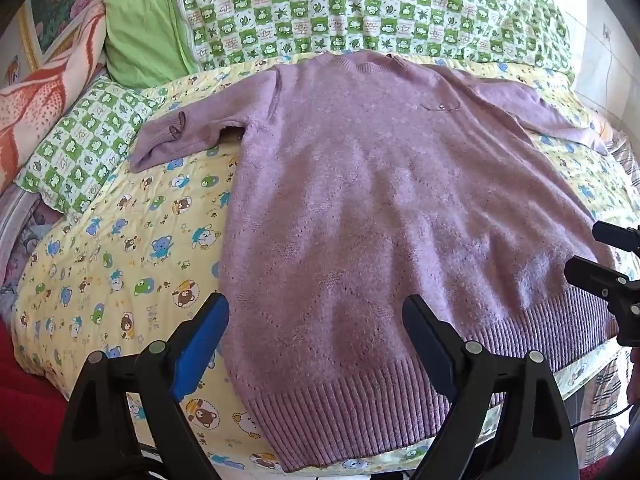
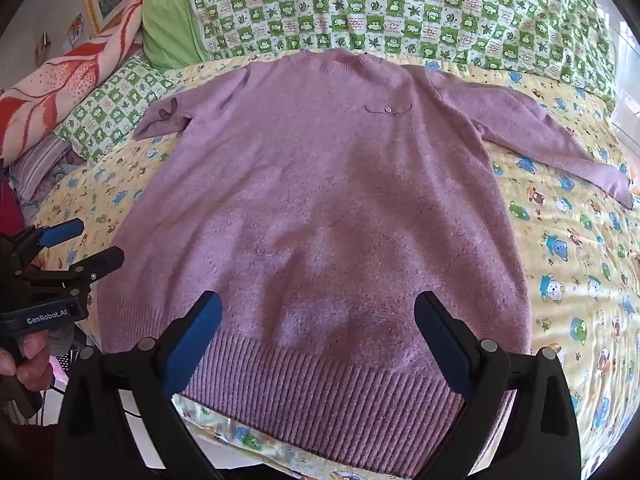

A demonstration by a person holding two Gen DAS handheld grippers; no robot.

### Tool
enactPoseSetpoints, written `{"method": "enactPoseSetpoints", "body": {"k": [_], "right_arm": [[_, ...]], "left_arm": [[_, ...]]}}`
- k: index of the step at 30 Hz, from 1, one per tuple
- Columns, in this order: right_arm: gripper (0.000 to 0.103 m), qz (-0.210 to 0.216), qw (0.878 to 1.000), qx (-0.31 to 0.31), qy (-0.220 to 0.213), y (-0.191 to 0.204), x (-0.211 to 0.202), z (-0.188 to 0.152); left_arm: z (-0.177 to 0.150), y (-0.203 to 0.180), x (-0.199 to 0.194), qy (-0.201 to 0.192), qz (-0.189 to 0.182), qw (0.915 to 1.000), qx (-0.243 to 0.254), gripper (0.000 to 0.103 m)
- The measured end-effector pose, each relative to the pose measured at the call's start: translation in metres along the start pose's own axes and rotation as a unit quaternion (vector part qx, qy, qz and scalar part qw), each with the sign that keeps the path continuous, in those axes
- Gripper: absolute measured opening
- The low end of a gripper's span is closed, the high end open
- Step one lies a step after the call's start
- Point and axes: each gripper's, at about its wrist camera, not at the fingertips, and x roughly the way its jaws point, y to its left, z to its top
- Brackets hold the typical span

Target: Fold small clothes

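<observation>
A purple knitted sweater (image 1: 360,200) (image 2: 320,200) lies flat and face up on the bed, neck at the far end, ribbed hem (image 2: 340,392) nearest me. Its left sleeve (image 1: 180,136) is bent with the cuff pointing outward. The right sleeve (image 2: 540,132) stretches out to the side. My left gripper (image 1: 316,312) hovers open above the hem's left part, nothing between its fingers. Open too, my right gripper (image 2: 318,308) hangs over the hem's middle, holding nothing. Each gripper shows at the edge of the other's view: the right gripper (image 1: 592,252) and the left gripper (image 2: 100,240).
The bed carries a yellow cartoon-bear quilt (image 1: 120,260) (image 2: 580,280). A green checked blanket (image 1: 360,4) and a green pillow (image 1: 144,28) lie beyond the sweater's neck. A pink patterned blanket (image 1: 44,96) is piled at the left. A hand (image 2: 28,360) grips the left tool's handle.
</observation>
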Motion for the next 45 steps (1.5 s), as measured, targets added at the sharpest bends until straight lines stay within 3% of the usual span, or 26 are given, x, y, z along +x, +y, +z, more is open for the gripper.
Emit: {"method": "enactPoseSetpoints", "body": {"k": [33,45], "right_arm": [[0.097,0.004,1.000,0.002,0.004,0.002,0.005,0.005],[0.097,0.011,1.000,0.007,0.010,0.002,0.010,0.010]], "left_arm": [[0.005,-0.001,0.012,0.007,-0.008,0.9998,-0.014,0.089],[0.009,-0.004,0.016,-0.024,-0.004,0.9996,-0.014,0.089]]}}
